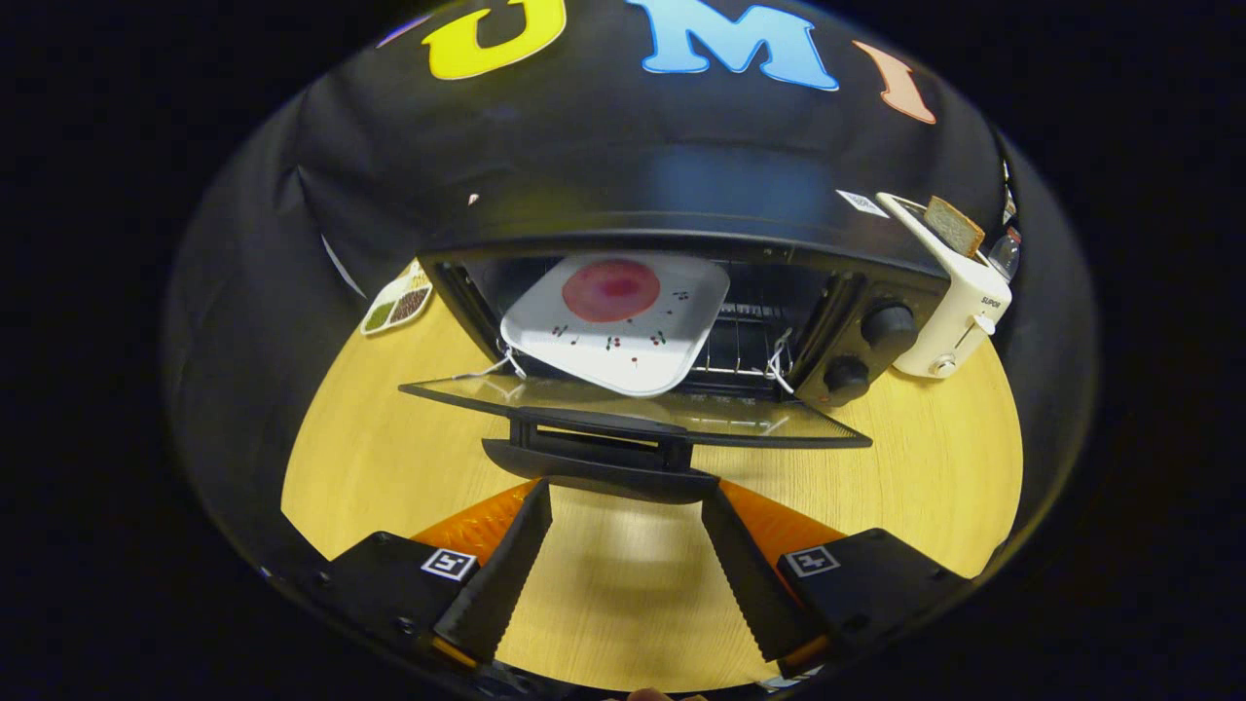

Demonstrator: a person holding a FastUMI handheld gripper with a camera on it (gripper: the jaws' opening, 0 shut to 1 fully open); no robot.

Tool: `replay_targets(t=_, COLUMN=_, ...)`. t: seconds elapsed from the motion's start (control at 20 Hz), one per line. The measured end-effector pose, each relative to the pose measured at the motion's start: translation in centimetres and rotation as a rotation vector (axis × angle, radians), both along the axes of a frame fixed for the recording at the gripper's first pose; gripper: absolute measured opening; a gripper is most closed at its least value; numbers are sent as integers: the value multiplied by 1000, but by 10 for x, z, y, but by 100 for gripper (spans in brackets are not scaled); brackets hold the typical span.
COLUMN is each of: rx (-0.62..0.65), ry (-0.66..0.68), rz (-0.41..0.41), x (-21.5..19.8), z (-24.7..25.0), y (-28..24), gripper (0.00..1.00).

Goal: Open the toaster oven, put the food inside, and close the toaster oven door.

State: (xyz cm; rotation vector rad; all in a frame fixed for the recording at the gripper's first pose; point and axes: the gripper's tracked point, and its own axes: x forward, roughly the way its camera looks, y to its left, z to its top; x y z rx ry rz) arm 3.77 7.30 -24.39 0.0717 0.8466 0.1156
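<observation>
A black toaster oven (pixel 681 195) stands on the wooden table with its glass door (pixel 623 404) folded down flat toward me. A white square plate (pixel 623 336) carrying a round red slice of food (pixel 611 290) rests on the rack inside, tilted and sticking partly out over the door. The door's black handle (pixel 599 467) lies just ahead of my fingertips. My gripper (pixel 626 492) is open, its fingers spread wide below the handle, nothing between them but table.
A white pop-up toaster (pixel 949 312) with a bread slice (pixel 954 227) stands right of the oven. Two black knobs (pixel 871 346) sit on the oven's right panel. A small divided dish (pixel 397 304) lies at the back left. Bare wooden table (pixel 370 458) spreads on both sides.
</observation>
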Motion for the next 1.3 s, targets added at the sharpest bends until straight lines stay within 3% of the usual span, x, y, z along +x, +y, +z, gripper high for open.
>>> replay_targets(t=0.25, rx=28, ry=-151, rz=-33, x=40, z=55, y=-4, gripper=99)
replay_targets(t=0.6, rx=-22, ry=-434, rz=-78, x=25, z=149, y=-41, gripper=99)
replay_targets(t=0.9, rx=-16, ry=-613, rz=-178, x=-7, z=220, y=-89, gripper=99)
replay_targets(t=1.3, rx=-137, ry=-752, rz=-282, x=-72, z=241, y=-164, gripper=98)
